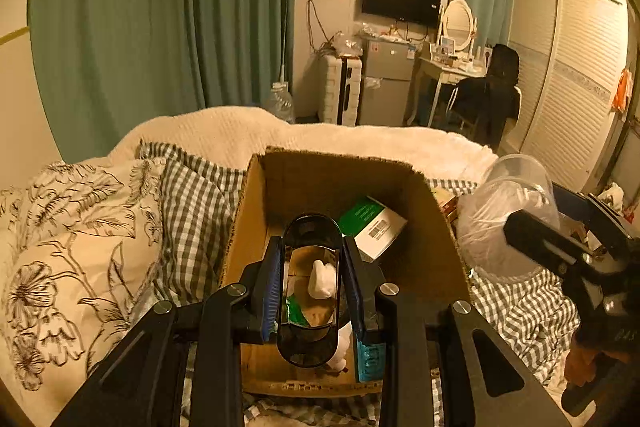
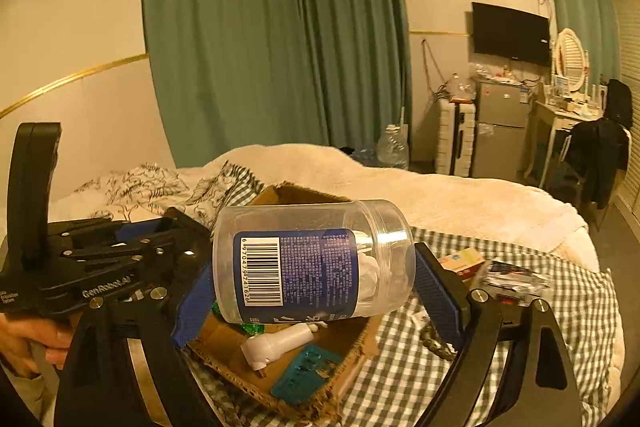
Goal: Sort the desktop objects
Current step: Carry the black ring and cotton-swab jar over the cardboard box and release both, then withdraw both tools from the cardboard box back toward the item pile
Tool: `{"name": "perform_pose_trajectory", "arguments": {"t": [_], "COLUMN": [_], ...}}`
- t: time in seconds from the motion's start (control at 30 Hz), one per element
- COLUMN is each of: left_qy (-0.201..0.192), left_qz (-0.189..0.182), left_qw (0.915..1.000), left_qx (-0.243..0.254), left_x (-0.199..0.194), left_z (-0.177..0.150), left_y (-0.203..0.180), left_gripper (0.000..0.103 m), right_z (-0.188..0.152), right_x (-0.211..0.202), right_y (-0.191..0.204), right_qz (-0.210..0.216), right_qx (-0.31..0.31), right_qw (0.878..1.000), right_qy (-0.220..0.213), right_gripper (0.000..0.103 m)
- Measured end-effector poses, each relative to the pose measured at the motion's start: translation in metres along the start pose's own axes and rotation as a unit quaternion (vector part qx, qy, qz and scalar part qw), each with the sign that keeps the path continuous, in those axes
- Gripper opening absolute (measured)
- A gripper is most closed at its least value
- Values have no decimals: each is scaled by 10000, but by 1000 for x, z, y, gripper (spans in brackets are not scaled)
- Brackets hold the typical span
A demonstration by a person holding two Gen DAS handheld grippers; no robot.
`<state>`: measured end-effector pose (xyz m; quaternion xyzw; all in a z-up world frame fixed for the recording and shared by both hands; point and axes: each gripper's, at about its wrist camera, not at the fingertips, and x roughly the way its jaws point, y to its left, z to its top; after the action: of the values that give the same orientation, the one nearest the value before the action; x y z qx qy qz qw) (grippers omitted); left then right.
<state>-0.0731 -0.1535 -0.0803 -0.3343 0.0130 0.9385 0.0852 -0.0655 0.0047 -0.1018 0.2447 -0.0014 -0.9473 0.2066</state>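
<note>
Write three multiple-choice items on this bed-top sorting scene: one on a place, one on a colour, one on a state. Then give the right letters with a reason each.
1. Where does the cardboard box sit?
A. on the bed
B. on the dressing table
C. on the fridge

2. What colour is the label on the clear plastic jar?
A. red
B. blue
C. yellow

3. How is the oval black object held?
A. lying loose in the box
B. clamped between the left gripper fingers
C. resting on the pillow

Answers: 1 A, bedding surrounds the box. 2 B, the barcode sits beside a blue text panel. 3 B, blue pads press both its sides above the box.
</note>
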Motion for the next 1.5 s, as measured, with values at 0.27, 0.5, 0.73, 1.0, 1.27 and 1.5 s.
{"name": "perform_pose_trajectory", "arguments": {"t": [0.27,0.5,0.73,1.0,1.27,1.5], "left_qy": [259,548,868,1157,1111,799], "left_qz": [-3,-61,-82,-93,16,67], "left_qw": [9997,9984,9961,9925,9921,9944], "left_qx": [-17,-127,-145,-394,-590,-685], "left_x": [39,66,89,102,87,48], "left_z": [-7,-19,-28,-33,-26,-6], "left_y": [-1,3,6,16,17,10], "left_gripper": [29,29,29,29,57,58], "right_z": [-5,-11,-18,-31,-35,-11], "right_x": [45,76,99,120,105,64], "right_y": [8,7,1,5,9,6], "right_qz": [182,278,232,211,84,41], "right_qx": [-246,-328,-312,-481,-744,-655], "right_qw": [9988,9967,9945,9883,9875,9935], "right_qy": [389,687,975,1432,1384,928], "right_gripper": [89,89,89,89,90,92]}}
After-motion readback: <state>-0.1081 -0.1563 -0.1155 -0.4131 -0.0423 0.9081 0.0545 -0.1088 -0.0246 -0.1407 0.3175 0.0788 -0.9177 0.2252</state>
